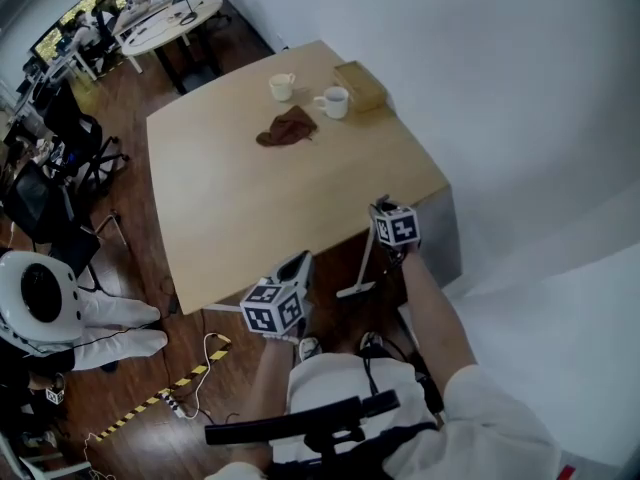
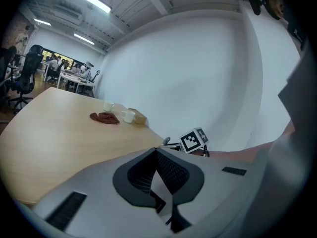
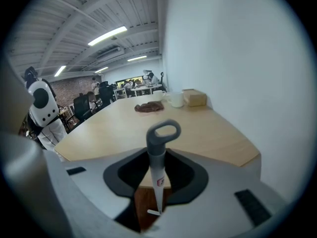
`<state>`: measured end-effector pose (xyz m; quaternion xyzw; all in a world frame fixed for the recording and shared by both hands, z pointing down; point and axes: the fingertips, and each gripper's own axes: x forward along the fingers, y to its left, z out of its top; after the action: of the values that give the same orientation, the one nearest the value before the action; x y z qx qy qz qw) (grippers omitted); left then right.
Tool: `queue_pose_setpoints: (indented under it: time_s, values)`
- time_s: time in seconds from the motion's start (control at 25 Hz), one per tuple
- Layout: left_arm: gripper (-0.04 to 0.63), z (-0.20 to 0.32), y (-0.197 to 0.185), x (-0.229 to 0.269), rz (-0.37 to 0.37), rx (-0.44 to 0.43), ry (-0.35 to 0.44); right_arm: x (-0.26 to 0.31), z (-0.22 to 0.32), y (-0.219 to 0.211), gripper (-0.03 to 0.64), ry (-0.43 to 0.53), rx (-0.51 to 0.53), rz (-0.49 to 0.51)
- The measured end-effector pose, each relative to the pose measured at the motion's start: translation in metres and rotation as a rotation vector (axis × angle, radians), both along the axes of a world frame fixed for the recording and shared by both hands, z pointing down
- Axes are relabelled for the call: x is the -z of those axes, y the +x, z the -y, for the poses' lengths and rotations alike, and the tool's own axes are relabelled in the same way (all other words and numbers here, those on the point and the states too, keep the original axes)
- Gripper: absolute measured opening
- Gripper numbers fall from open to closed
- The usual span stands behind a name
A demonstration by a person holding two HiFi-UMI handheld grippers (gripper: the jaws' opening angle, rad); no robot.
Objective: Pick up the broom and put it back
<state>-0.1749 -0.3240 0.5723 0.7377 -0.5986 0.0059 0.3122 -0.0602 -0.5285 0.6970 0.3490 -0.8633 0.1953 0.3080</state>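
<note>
Your right gripper is clenched on the broom, which has its looped handle end up, just off the table's near edge. Your left gripper is closed and empty.

left gripper: jaws pretty much together, nothing in em | right gripper: clamped on the broom handle, tipped downward | right forearm: stretched out ahead

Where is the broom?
Right of centre in the head view: the broom stands between the fingers of the right gripper, by the near edge of the wooden table.
</note>
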Motion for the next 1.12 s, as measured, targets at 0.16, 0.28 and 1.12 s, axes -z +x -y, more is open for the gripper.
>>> queue_pose_setpoints:
  time_s: [0.16,0.28,1.12]
  values:
    - [-0.011,-0.001,-0.008,-0.001,-0.007,0.01,0.003,0.0,0.003,-0.002,0.15,0.016,-0.004,0.001]
    - [-0.011,0.0,-0.008,-0.003,-0.017,-0.004,0.004,0.001,0.003,0.004,0.229,0.014,-0.035,-0.005]
    - [-0.011,-0.067,0.028,0.005,0.018,-0.291,0.046,0.054,-0.257,0.111,0.008,-0.076,-0.401,0.367]
